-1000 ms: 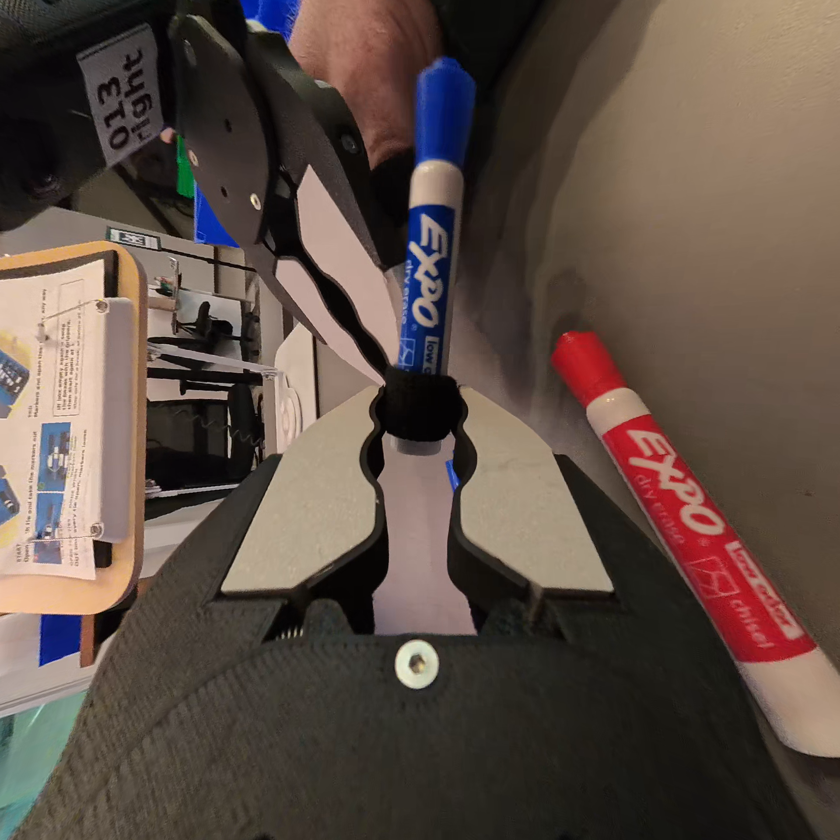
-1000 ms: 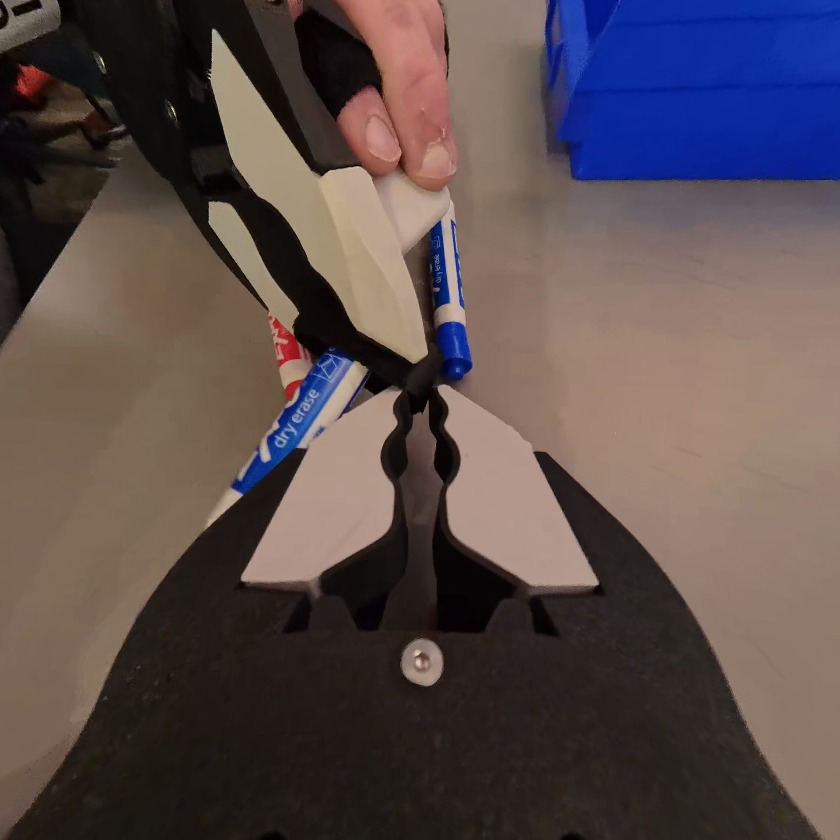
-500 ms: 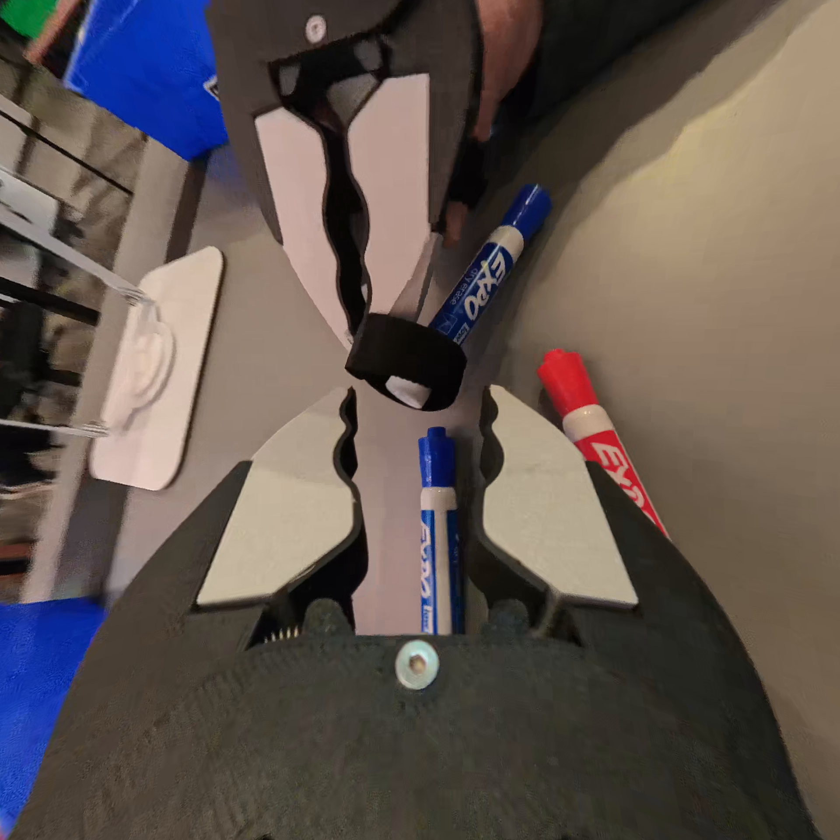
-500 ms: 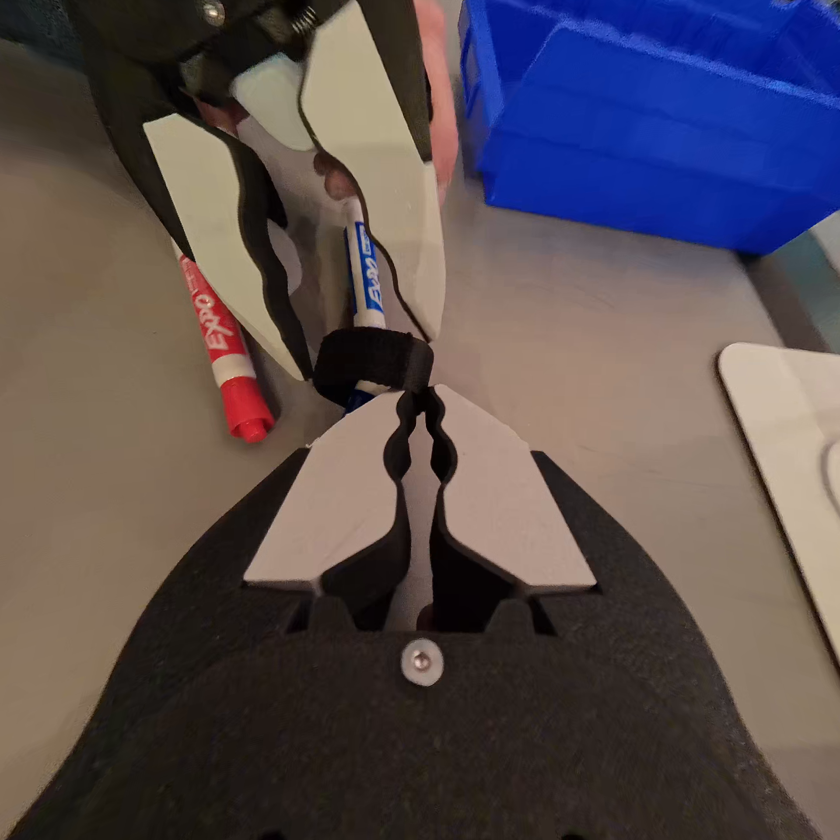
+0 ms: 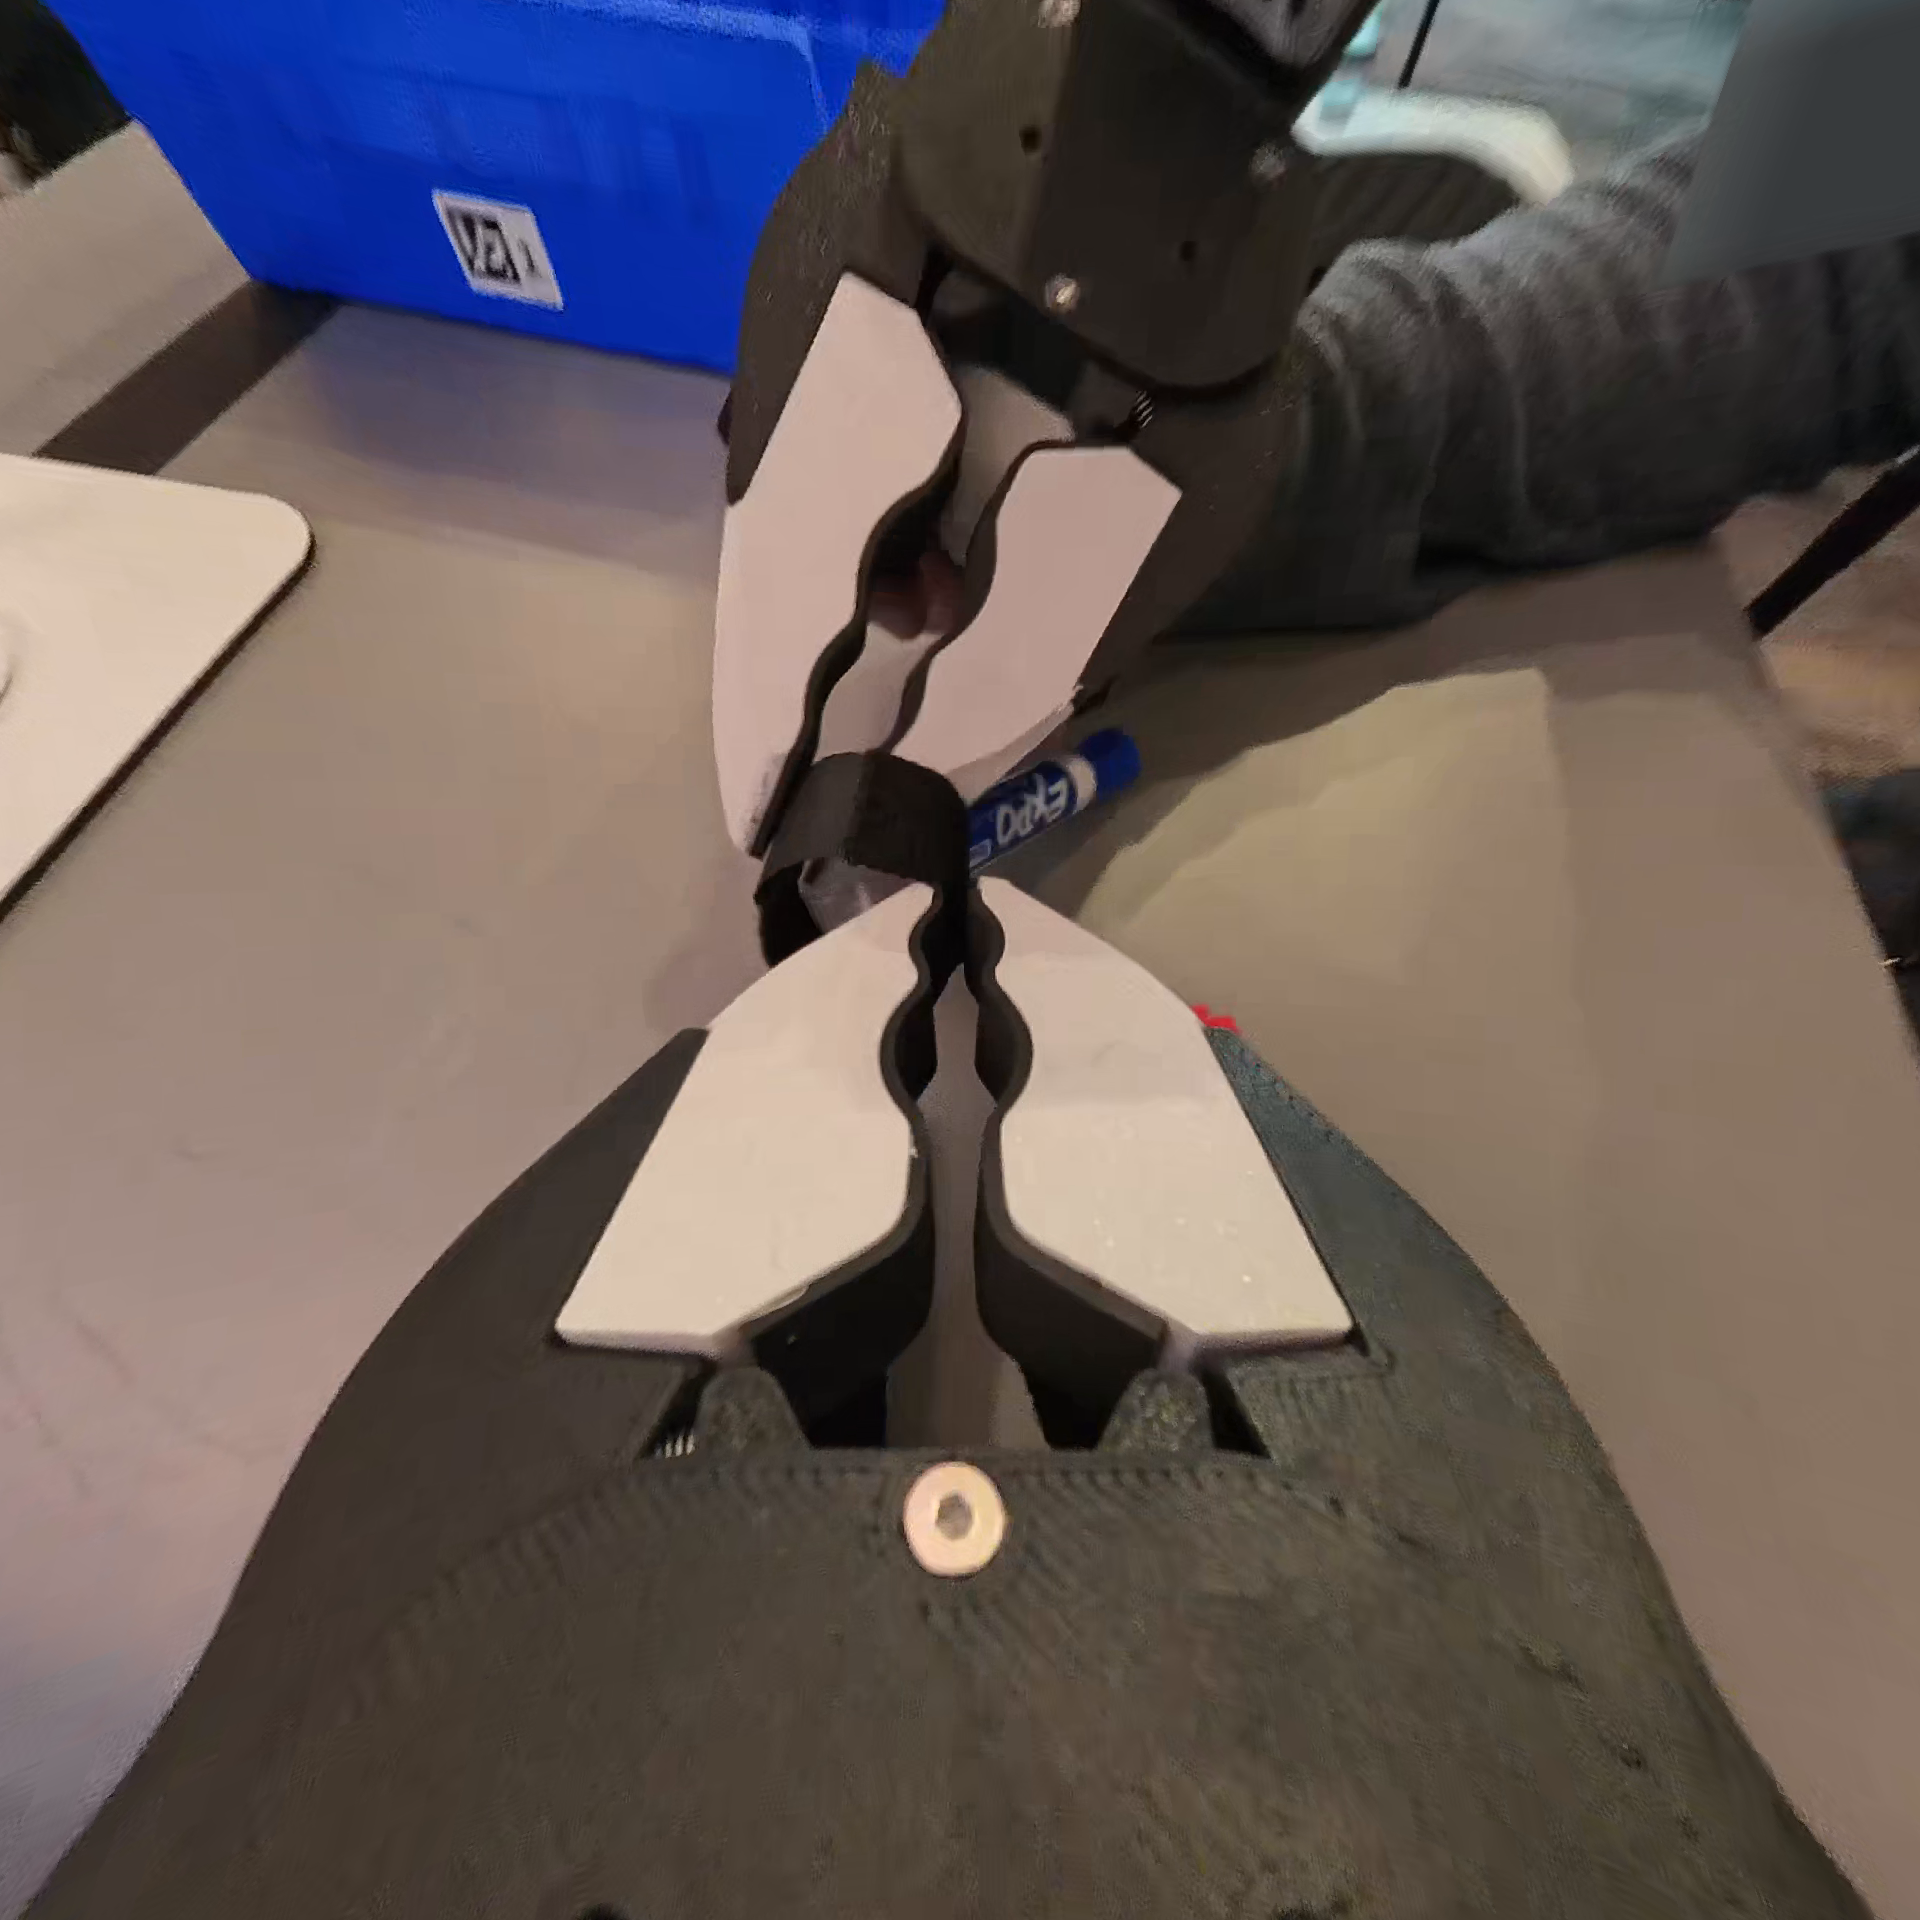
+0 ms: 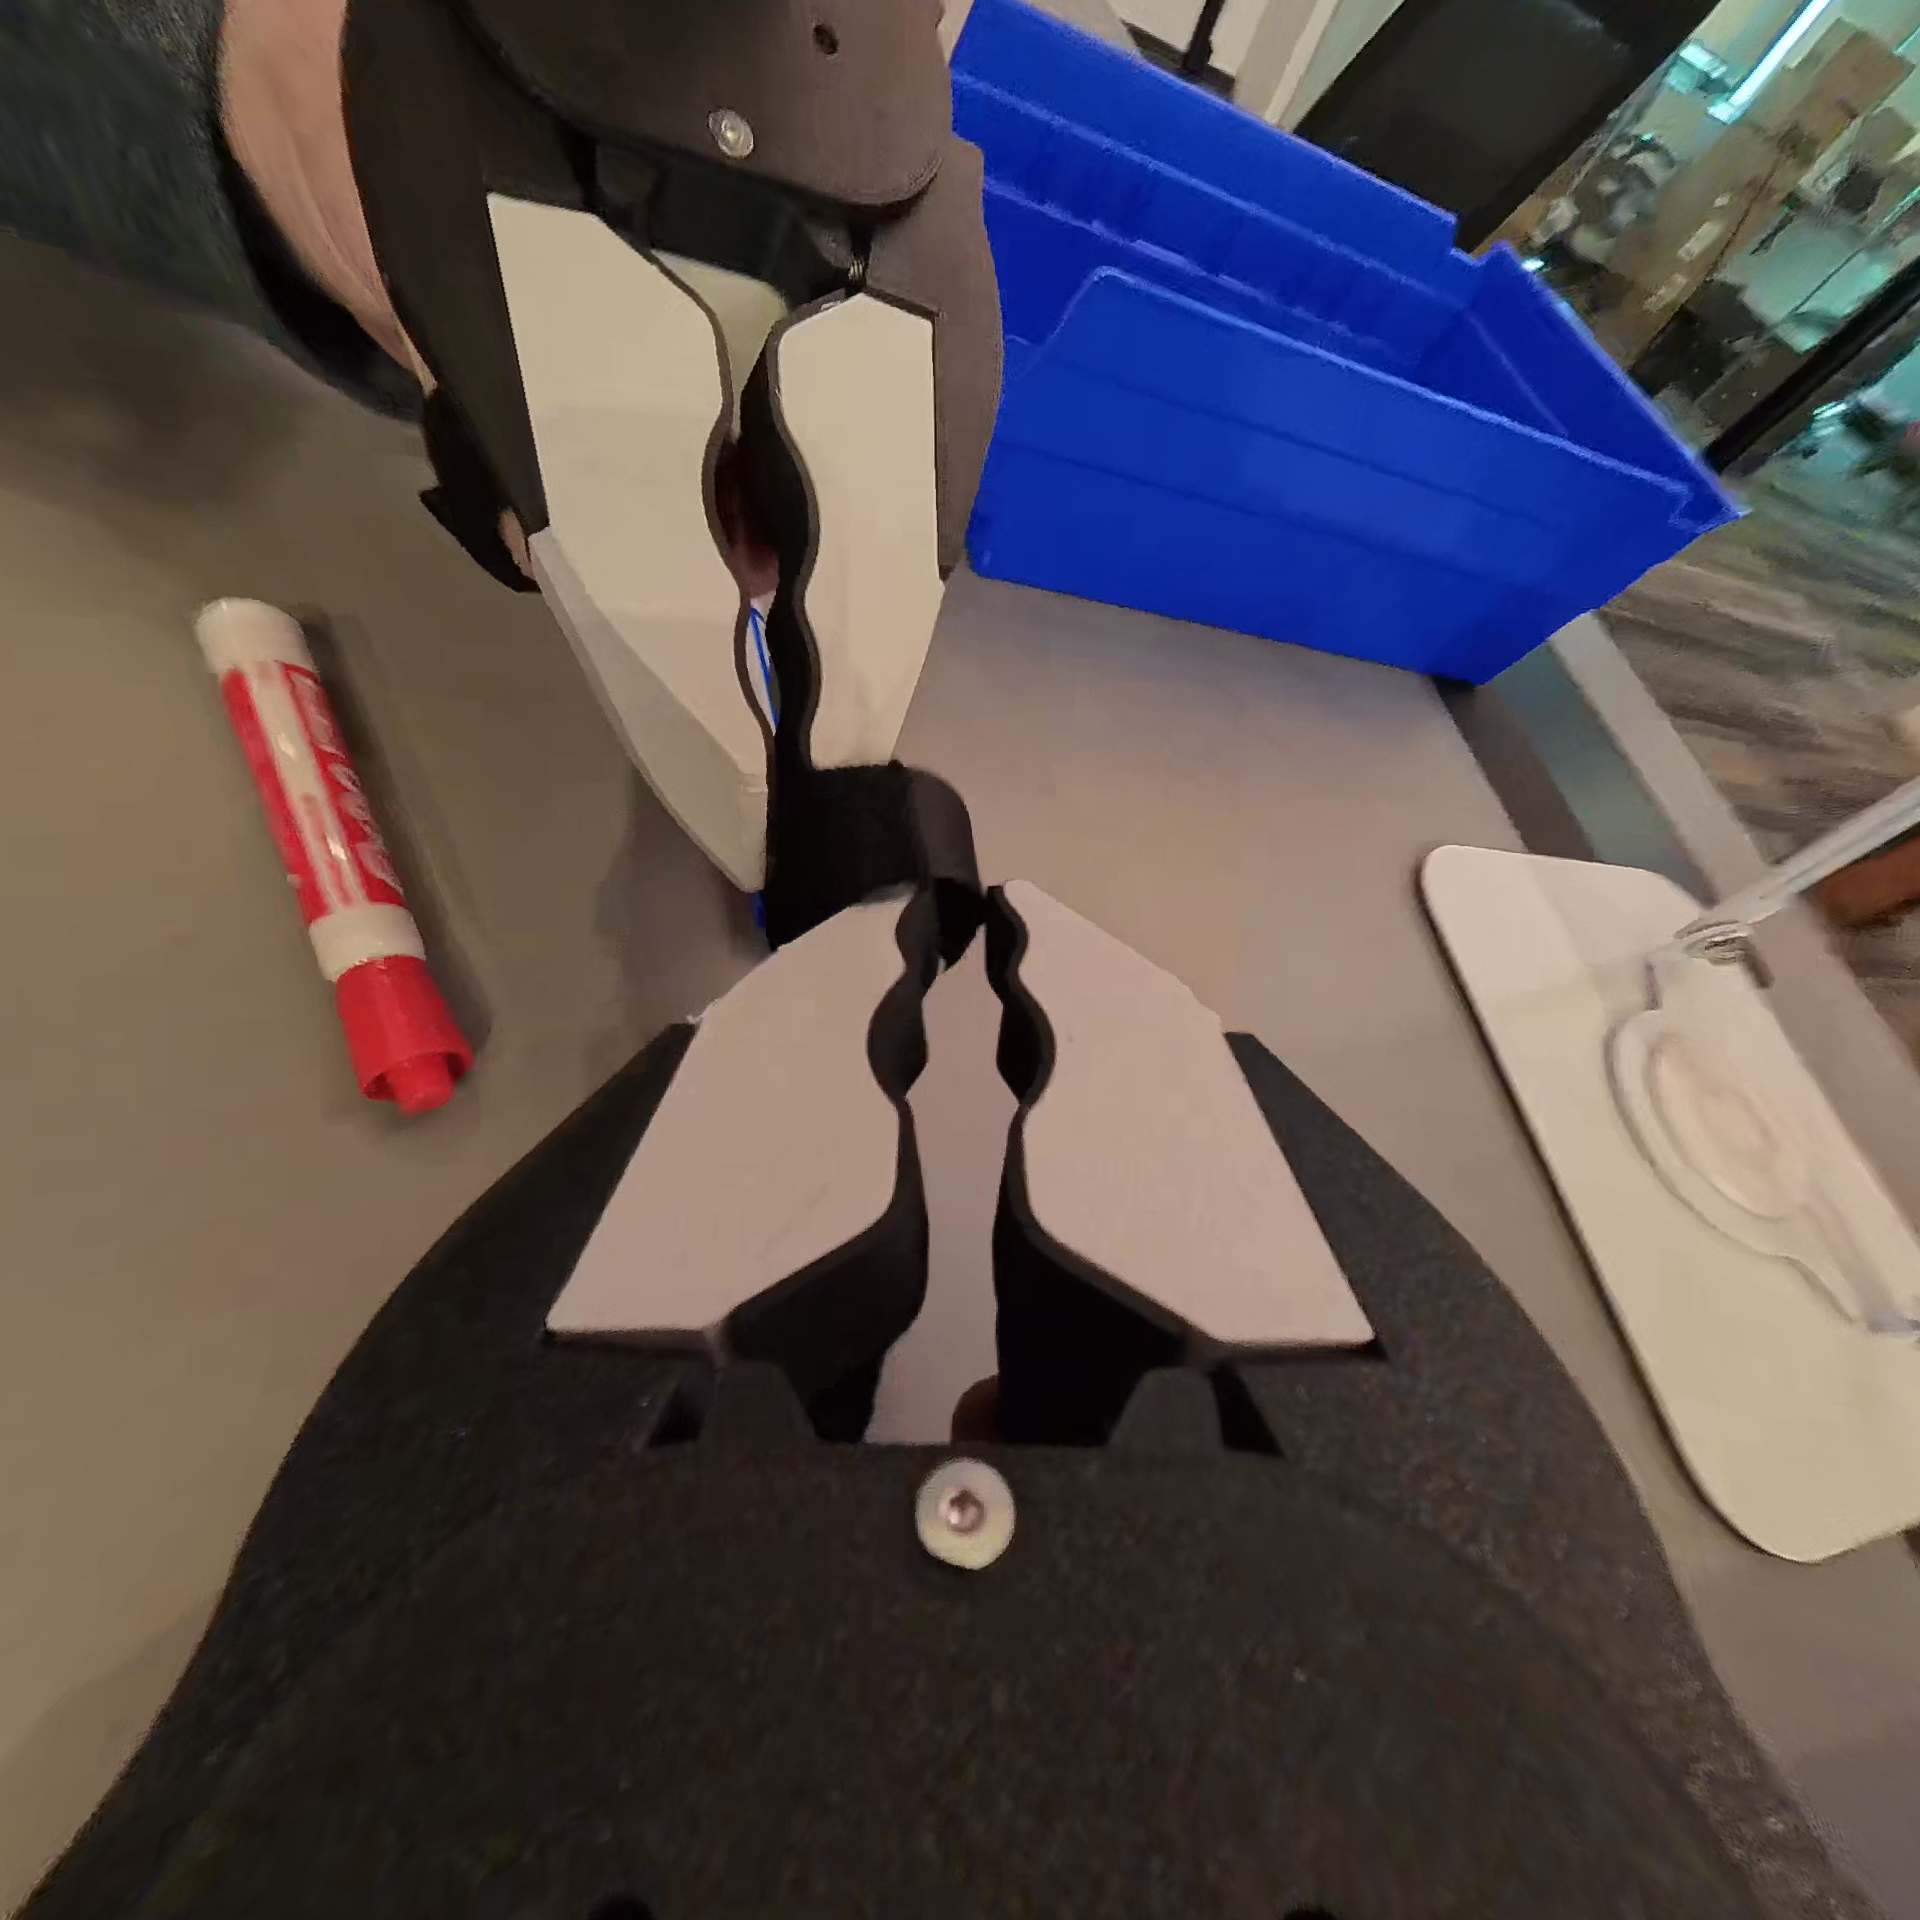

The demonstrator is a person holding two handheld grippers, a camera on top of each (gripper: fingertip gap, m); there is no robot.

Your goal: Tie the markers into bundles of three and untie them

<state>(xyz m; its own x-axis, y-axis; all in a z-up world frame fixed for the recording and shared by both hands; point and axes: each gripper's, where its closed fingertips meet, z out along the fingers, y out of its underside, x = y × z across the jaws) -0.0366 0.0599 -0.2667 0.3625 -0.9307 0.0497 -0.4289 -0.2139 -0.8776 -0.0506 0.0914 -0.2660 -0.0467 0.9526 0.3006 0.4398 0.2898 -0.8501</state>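
Red marker (image 6: 327, 842): lying on tabletop (image 6: 156, 1039), left of both grippers, cap toward camera.
Strap (image 6: 862, 842): black loop, held above tabletop between the two grippers.
Left gripper (image 5: 951, 914): fingers closed, pinching strap.
Right gripper (image 6: 961, 914): fingers closed, pinching strap.
Blue marker (image 5: 1049, 795): on tabletop behind strap.
Bin (image 6: 1299, 447): blue, rear right.

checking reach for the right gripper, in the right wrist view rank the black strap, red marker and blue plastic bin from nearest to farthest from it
From the right gripper:
1. Black fabric strap, pinched at its tips.
2. Red capped marker, lying on the table to the left.
3. Blue plastic bin, at the far right, behind the left gripper.
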